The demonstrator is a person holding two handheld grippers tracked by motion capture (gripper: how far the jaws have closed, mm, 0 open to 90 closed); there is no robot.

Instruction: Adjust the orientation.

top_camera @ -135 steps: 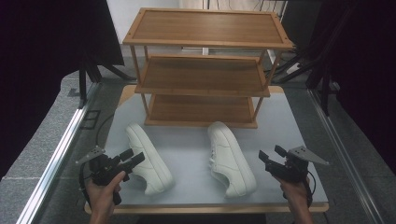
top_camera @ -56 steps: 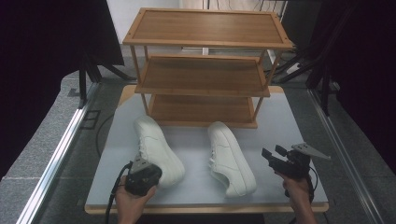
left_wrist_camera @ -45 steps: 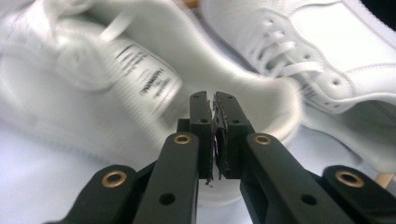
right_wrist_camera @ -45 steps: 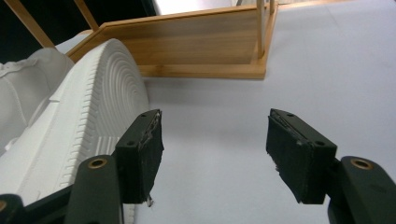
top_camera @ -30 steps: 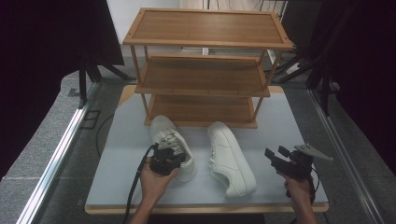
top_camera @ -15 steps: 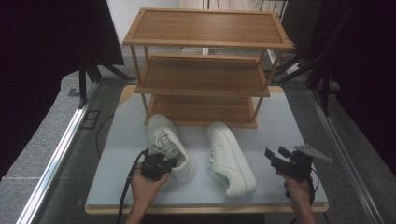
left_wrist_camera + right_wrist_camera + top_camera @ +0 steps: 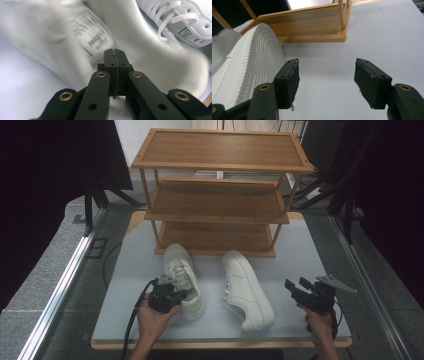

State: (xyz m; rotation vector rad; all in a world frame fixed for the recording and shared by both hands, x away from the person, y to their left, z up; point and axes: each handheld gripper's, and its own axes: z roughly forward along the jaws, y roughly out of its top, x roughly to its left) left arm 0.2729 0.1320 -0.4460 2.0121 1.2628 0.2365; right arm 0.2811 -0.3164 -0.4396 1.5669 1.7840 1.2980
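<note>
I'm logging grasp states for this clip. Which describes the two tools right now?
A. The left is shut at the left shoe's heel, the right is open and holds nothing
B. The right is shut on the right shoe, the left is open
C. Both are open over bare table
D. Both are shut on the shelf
A: the left tool has its jaws pressed together at the left shoe, while the right tool gapes over the table.
</note>
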